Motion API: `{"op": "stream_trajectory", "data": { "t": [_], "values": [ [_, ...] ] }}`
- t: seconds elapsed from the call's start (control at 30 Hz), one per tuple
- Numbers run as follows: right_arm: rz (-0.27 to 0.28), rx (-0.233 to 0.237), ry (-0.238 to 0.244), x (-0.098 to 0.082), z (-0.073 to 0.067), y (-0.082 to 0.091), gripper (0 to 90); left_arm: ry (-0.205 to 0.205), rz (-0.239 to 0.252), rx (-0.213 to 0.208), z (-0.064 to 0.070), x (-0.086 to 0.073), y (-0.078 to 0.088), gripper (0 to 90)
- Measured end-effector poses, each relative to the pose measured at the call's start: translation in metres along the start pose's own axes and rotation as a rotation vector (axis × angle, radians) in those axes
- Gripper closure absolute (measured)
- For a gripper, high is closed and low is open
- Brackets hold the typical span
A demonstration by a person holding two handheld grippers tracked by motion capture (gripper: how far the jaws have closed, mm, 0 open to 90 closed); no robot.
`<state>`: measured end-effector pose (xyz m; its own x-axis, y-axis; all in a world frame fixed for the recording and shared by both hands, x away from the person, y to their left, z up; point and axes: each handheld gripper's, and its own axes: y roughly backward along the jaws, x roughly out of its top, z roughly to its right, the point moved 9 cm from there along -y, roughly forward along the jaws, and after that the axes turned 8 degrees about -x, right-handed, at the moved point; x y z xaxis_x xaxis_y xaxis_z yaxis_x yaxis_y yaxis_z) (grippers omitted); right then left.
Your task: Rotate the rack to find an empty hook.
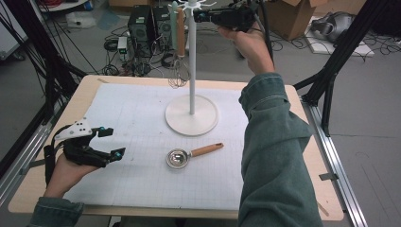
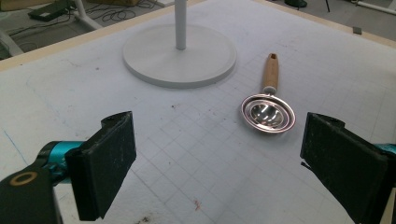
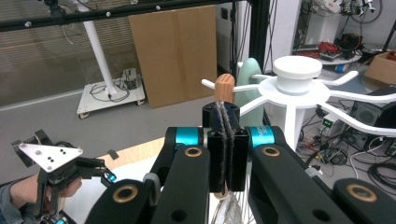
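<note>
A small metal scoop with a wooden handle [image 1: 178,158] [image 2: 268,113] lies on the white mat in front of the white hook stand [image 1: 191,116] [image 2: 180,53]. A whisk with a wooden handle [image 1: 180,38] [image 3: 224,88] hangs from the stand's top arms [image 3: 296,70], next to a pale green utensil [image 1: 174,23] [image 3: 250,70]. My right gripper [image 1: 201,16] [image 3: 226,121] is raised level with the stand's top, jaws pressed together, and the whisk handle stands just past their tips. My left gripper [image 1: 111,142] [image 2: 219,126] hovers open over the mat's left side, facing the scoop, nothing between its jaws.
The mat [image 1: 142,179] covers most of a wooden table [image 1: 90,85]. Beyond the far edge, computer cases [image 1: 142,23], cables and a cardboard box [image 1: 288,16] sit on the floor. Black frame legs [image 1: 331,80] stand at the right.
</note>
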<state>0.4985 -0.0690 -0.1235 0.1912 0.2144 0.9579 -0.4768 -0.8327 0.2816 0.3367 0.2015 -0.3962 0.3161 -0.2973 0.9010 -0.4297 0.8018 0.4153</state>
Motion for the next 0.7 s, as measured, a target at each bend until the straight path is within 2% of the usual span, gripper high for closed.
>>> {"op": "stream_trajectory", "data": {
  "t": [0.43, 0.7],
  "values": [
    [0.009, -0.023, 0.000, -0.0010, -0.0036, -0.0027, 90.0, -0.002, -0.004, -0.004, 0.0012, 0.0003, -0.0010, 11.0],
    [0.024, -0.015, 0.001, -0.0031, -0.0057, -0.0010, 89.6, -0.003, 0.000, -0.003, 0.0014, 0.0013, 0.0005, 11.0]
  ]
}}
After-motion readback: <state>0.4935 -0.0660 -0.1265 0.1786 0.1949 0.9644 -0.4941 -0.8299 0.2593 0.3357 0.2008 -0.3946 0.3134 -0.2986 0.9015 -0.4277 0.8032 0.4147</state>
